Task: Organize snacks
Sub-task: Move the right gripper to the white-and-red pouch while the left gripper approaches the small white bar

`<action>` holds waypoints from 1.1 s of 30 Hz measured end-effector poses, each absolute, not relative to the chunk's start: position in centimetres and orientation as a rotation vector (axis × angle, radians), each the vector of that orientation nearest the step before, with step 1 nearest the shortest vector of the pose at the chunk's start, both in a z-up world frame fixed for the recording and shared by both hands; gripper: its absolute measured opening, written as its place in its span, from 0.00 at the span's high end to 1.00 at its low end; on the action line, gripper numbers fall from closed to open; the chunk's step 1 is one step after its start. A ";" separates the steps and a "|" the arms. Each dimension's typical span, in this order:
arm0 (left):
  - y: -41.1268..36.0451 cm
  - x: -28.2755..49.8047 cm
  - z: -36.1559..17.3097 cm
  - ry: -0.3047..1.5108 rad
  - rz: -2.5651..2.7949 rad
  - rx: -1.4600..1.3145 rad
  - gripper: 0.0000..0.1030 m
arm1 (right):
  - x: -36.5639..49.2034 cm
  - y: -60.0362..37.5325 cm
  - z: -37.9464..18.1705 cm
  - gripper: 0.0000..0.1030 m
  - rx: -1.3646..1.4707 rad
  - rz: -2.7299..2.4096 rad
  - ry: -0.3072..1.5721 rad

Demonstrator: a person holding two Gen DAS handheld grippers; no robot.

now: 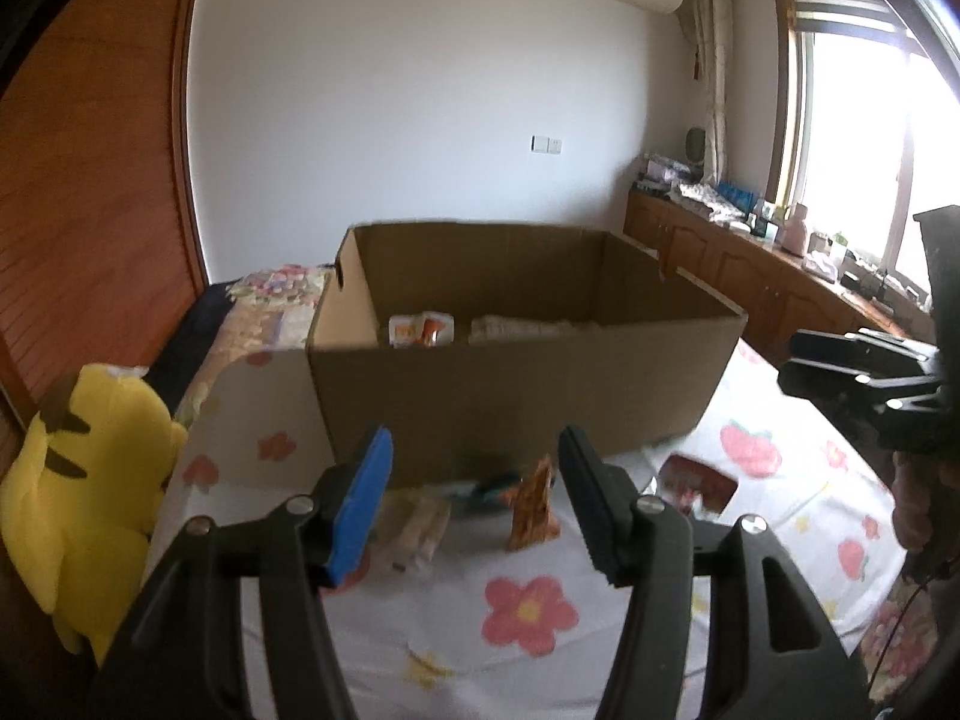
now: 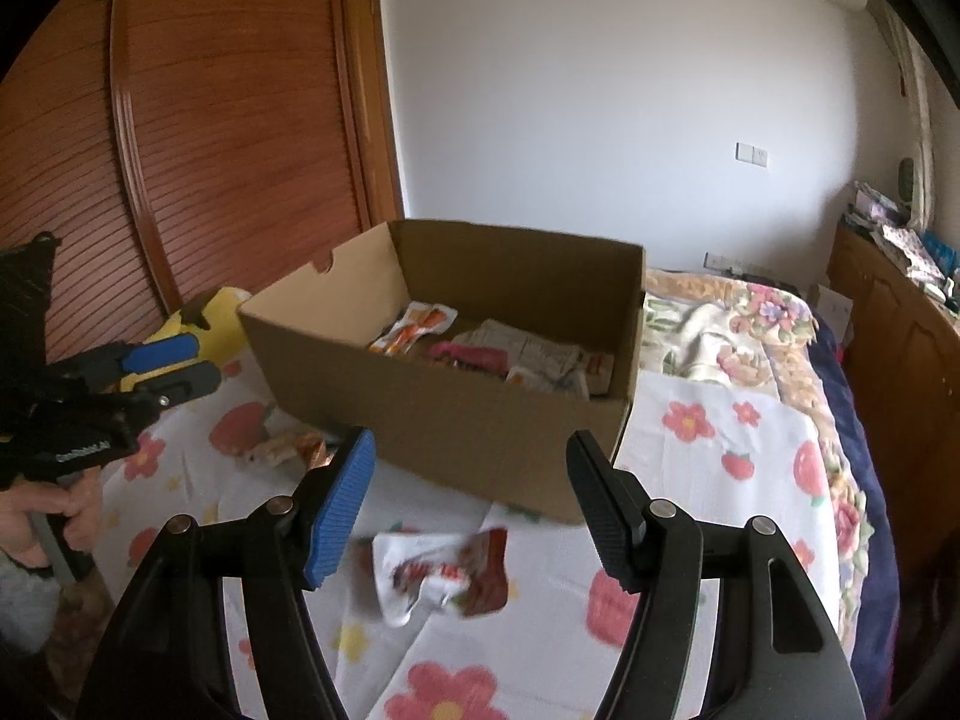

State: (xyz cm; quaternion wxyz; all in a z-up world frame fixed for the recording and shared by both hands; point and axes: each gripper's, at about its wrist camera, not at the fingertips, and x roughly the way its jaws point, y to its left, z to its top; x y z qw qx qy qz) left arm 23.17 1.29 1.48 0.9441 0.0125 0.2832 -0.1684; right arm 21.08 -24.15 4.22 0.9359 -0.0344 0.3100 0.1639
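While both grippers hang over the bed (image 2: pixel 750 420) with its flower-print sheet, the cardboard box (image 2: pixel 444 420) sits open-topped ahead of them, its long axis running across the left wrist view, packets lying flat inside; the left gripper (image 1: pixel 474 504) has its jaws apart and empty, an orange packet (image 1: pixel 531 507) standing on end just beyond them, its narrow end up; the right gripper (image 2: pixel 468 510) also has its jaws apart and empty above a crumpled red-and-white packet (image 2: pixel 444 576) lying flat before the box; a yellow plush toy (image 1: pixel 84 480) rests at the bed's left edge.
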 end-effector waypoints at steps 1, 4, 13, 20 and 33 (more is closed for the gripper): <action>1.3 22.9 1.0 0.582 -0.339 0.031 0.44 | 20.8 -24.0 3.9 0.34 -0.075 0.334 0.641; 1.4 22.3 -0.3 0.590 -0.327 0.052 0.44 | 19.9 -23.9 3.0 0.34 -0.085 0.325 0.651; 1.4 21.5 -4.2 0.652 -0.315 0.044 0.44 | 18.9 -24.3 -1.3 0.34 -0.032 0.341 0.742; 1.6 21.6 -5.5 0.695 -0.332 -0.002 0.44 | 19.7 -24.4 -4.2 0.34 0.035 0.370 0.833; 2.7 22.3 -6.1 0.727 -0.346 -0.077 0.44 | 22.3 -23.8 -5.9 0.34 0.062 0.344 0.917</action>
